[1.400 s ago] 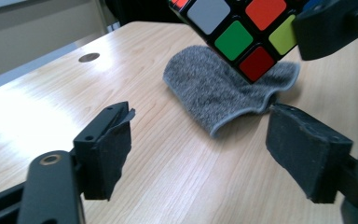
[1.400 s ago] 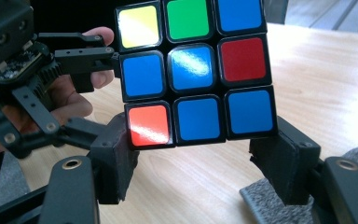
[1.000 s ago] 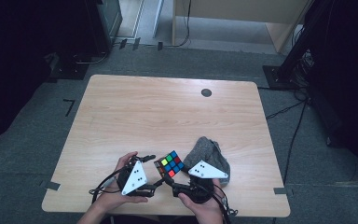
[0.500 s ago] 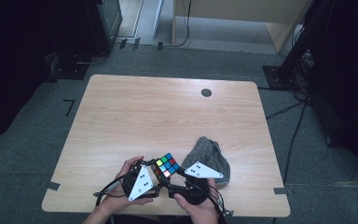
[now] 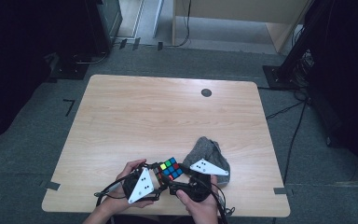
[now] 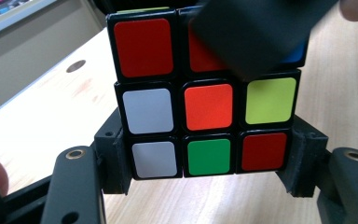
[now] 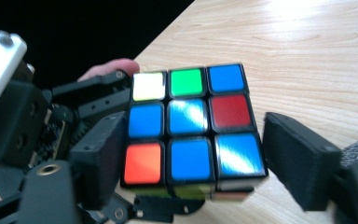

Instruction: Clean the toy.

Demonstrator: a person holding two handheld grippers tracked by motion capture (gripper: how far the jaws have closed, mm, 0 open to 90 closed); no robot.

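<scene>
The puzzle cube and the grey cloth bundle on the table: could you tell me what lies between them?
In the high view, the right gripper lies between the cube and the cloth bundle.

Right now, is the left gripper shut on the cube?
Yes. The left gripper has just closed: its jaws press both sides of the cube.

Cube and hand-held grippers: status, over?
Left hand-held gripper clamped on multicoloured puzzle cube. Right hand-held gripper just opening, right jaw off the cube. Grey cloth lies beside.
</scene>
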